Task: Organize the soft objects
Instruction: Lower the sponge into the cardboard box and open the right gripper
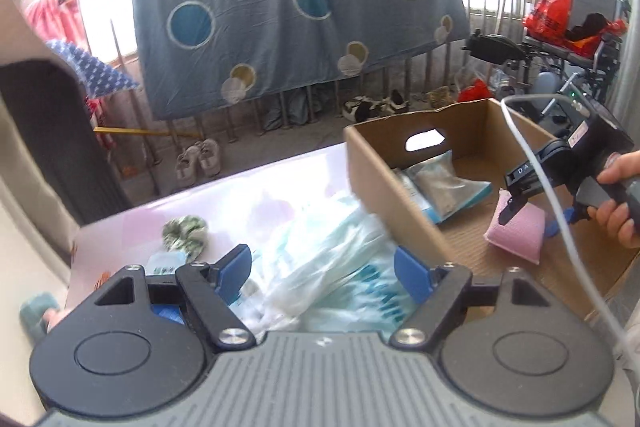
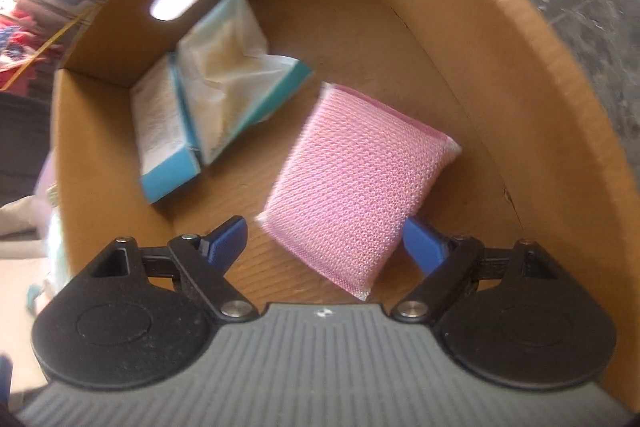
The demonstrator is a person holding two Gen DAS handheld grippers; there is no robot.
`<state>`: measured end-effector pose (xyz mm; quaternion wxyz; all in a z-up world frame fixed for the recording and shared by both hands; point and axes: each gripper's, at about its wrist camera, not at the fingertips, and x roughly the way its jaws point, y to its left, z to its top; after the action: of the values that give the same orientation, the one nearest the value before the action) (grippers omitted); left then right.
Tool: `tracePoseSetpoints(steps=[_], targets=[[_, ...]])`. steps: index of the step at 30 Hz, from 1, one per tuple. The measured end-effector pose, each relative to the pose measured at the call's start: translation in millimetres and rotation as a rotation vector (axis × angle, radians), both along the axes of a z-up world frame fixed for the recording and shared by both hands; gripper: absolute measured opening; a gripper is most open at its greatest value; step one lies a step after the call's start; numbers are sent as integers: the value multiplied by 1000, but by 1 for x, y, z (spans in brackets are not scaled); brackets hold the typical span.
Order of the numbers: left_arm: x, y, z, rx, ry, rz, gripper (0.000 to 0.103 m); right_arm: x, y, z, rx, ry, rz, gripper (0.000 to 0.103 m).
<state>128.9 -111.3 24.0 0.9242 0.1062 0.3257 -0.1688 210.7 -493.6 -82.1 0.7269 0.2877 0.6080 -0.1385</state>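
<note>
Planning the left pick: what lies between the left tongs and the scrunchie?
Left wrist view: a small blue-white packet lies between left tongs and scrunchie.

No legible text on anything.

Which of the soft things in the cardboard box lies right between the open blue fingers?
The pink mesh sponge. It lies on the box floor between the right gripper's open fingers; the teal-edged packets sit farther off, by the handle hole.
</note>
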Motion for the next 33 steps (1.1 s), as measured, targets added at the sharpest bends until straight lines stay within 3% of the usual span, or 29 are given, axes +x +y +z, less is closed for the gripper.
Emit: tracePoseSetpoints(steps=[3,5,9,11,14,16,17,23,28,30,31,32,33], targets=[[3,23,-6,-21,29,42,80,14,7,-16,-58,47,-17,88],[3,37,-8,-34,40,64,80,20,7,-23,-54,52,-34,98],[3,58,-11,-64,55,100,80,25,15,-22,-113,6,-6,95],[4,66,-12,-77,60,108,80,21,16,-18,-117,-39,0,74],[3,71,-14,-85,64,112,80,14,17,-9,-110,-81,41,59],[3,73,-15,-88,65,110,80,9,22,3,-153,-99,109,35],[3,73,-15,-89,66,109,80,7,25,11,-179,-103,151,35],[5,66,-17,-86,70,111,80,9,45,64,-426,-218,417,35],[7,63,-20,-68,80,125,80,40,51,87,-466,-349,606,37],[9,62,-22,-57,87,133,80,52,56,86,-508,-377,676,51],[10,61,-23,-53,91,135,80,60,61,82,-563,-373,698,72],[10,61,-24,-49,93,136,80,64,61,80,-623,-363,701,82],[10,60,-24,-46,93,136,80,67,59,79,-666,-359,703,82]])
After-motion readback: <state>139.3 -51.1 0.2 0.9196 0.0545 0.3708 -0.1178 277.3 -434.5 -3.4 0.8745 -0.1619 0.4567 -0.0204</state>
